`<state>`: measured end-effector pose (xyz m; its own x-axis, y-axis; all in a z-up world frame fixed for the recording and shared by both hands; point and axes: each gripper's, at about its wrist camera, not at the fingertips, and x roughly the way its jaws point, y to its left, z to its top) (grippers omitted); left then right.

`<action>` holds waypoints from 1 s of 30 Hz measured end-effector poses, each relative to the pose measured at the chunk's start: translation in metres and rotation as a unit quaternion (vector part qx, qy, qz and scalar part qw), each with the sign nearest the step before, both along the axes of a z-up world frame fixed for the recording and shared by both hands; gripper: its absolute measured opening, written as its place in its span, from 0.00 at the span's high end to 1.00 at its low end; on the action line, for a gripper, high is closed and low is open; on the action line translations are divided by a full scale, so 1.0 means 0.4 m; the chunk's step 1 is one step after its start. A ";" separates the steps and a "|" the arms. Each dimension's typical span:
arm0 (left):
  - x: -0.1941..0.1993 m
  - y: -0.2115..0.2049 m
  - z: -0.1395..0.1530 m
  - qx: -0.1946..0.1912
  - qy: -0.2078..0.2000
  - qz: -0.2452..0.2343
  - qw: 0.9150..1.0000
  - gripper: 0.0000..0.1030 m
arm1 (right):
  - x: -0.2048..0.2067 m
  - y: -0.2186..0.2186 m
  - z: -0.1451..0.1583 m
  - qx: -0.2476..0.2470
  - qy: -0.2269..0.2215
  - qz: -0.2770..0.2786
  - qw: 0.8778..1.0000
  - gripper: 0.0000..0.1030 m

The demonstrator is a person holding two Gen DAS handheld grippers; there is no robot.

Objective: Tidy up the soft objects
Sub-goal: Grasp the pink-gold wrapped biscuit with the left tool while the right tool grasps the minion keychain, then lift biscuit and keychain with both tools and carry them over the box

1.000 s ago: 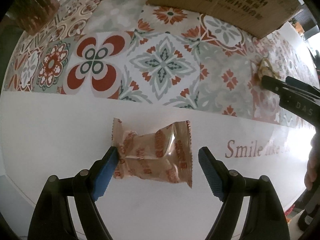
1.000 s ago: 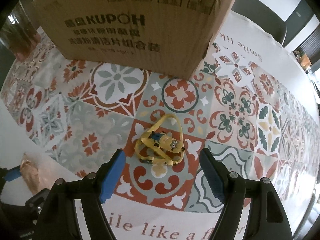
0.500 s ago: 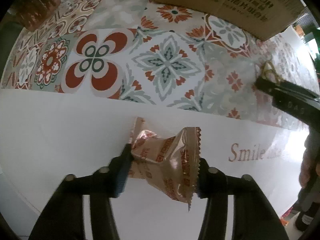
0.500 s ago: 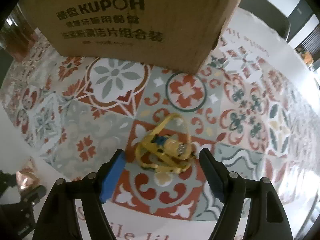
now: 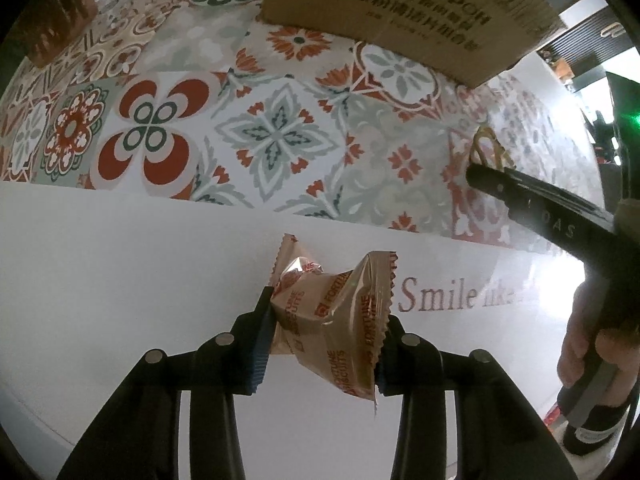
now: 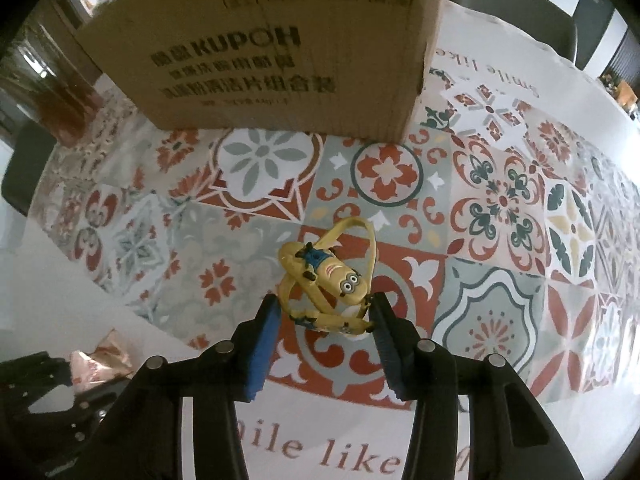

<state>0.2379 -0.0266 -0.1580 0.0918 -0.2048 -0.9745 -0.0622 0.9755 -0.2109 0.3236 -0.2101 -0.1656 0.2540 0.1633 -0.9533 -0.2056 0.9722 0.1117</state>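
A crinkled brown fortune-biscuit packet [image 5: 340, 280] sits between the blue pads of my left gripper [image 5: 326, 320], over the white edge of the tablecloth [image 5: 120, 264]. The jaws are closing, and both pads press its sides. In the right wrist view a yellow minion toy with looped straps [image 6: 332, 272] lies on the patterned cloth. My right gripper [image 6: 325, 302] is closing too, and its pads squeeze the toy's lower straps. The left gripper [image 6: 56, 400] and the packet [image 6: 104, 356] show at that view's lower left. The right gripper [image 5: 540, 208] shows at the left wrist view's right edge.
A large cardboard box [image 6: 280, 48] with printed lettering stands just beyond the toy; it also fills the top of the left wrist view as the box [image 5: 400, 12]. A brown see-through container [image 6: 60, 92] stands at the far left. A hand [image 5: 580, 340] grips the right tool's handle.
Both grippers went from wide open to closed around their objects. The packet is crumpled and tilted between the left pads. The toy's straps are pinched together between the right pads.
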 end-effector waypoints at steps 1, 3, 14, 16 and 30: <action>-0.001 -0.001 0.005 -0.003 -0.003 -0.001 1.000 0.62 | -0.006 0.002 0.009 0.003 -0.003 0.000 1.000 0.54; 0.001 -0.007 0.019 -0.008 -0.010 -0.001 1.000 0.62 | -0.020 0.008 0.034 0.007 -0.011 -0.001 1.000 0.54; -0.001 0.013 0.125 -0.014 -0.061 -0.009 0.998 0.62 | -0.061 0.001 0.142 0.014 -0.059 -0.006 0.998 0.54; -0.005 0.017 0.140 -0.012 -0.073 -0.010 0.997 0.62 | -0.074 -0.005 0.164 0.015 -0.070 -0.011 0.997 0.54; 0.000 0.027 0.245 -0.018 -0.152 -0.030 0.988 0.62 | -0.134 0.013 0.268 0.033 -0.126 -0.039 0.991 0.54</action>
